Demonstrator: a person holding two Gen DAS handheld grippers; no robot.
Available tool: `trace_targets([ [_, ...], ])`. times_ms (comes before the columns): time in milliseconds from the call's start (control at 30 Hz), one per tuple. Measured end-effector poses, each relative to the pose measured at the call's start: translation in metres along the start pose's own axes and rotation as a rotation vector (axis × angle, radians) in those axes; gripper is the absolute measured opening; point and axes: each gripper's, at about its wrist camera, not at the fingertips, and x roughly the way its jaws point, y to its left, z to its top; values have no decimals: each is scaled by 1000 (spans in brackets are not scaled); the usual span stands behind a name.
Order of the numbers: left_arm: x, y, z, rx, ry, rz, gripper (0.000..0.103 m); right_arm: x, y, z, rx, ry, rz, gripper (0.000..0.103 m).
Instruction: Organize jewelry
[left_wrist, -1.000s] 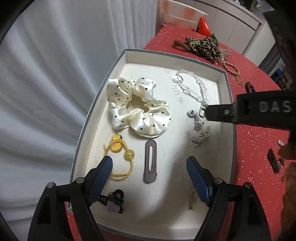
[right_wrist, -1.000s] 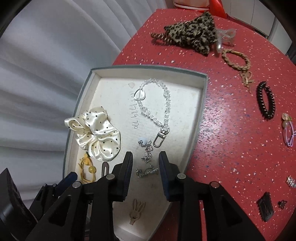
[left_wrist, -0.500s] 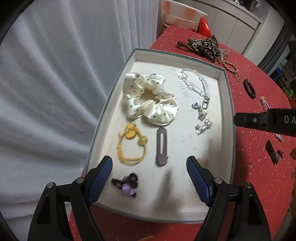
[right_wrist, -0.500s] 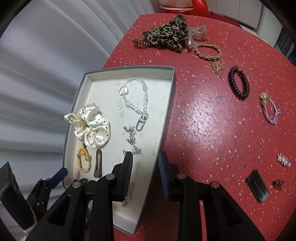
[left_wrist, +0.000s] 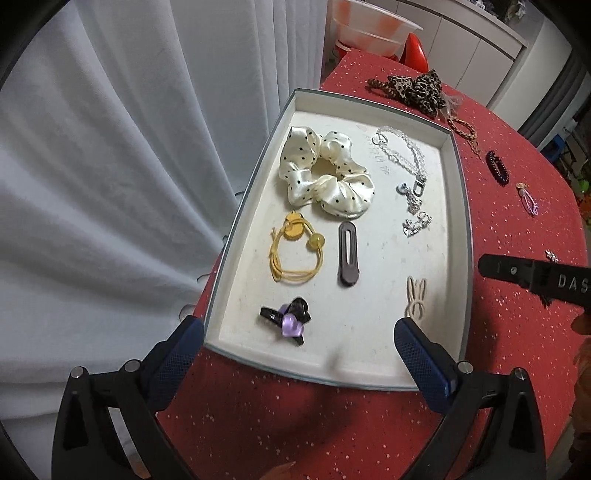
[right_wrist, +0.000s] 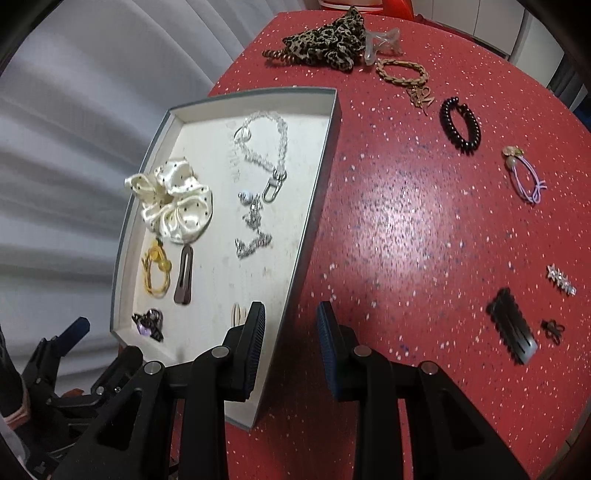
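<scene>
A shallow grey-rimmed tray (left_wrist: 466, 206) (right_wrist: 317, 184) on the red table holds a cream dotted scrunchie (left_wrist: 325, 177) (right_wrist: 173, 203), a clear bead chain (left_wrist: 402, 147) (right_wrist: 266, 147), a silver chain (left_wrist: 415, 221) (right_wrist: 253, 236), a yellow hair tie (left_wrist: 295, 254), a brown clip (left_wrist: 347, 254), a purple heart clip (left_wrist: 288, 321) and a beige bunny clip (left_wrist: 415, 295). My left gripper (left_wrist: 295, 354) is open and empty above the tray's near edge. My right gripper (right_wrist: 290, 332) is open and empty over the tray's right rim.
Loose on the red table (right_wrist: 406, 221): a leopard scrunchie (right_wrist: 325, 37), a braided bracelet (right_wrist: 402, 74), a black coil tie (right_wrist: 460, 123), a lilac hair tie (right_wrist: 524, 173), a rhinestone clip (right_wrist: 561, 278), a black clip (right_wrist: 511, 330). A white curtain (left_wrist: 110, 184) hangs on the left.
Both grippers have pulled back and up from the tray. The right gripper has swung right, off the silver chain toward the tray's rim. The bunny clip now shows fully.
</scene>
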Motion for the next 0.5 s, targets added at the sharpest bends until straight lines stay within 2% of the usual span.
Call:
trace_targets([
  [100,-5,-1,-4,0,5,16,103,-1,4,-7,-34,13,-29,35],
  [200,-8,1,-8,-24,13,19,103,-2,7,-13,-58,27,-46,45],
  [367,-14,8,-14,-55,17,40,103,-9,7,-23,-64,43,-46,48],
  [500,-21,13,-16,-69,17,37,103,-12,11,-31,-72,56,-49,56],
])
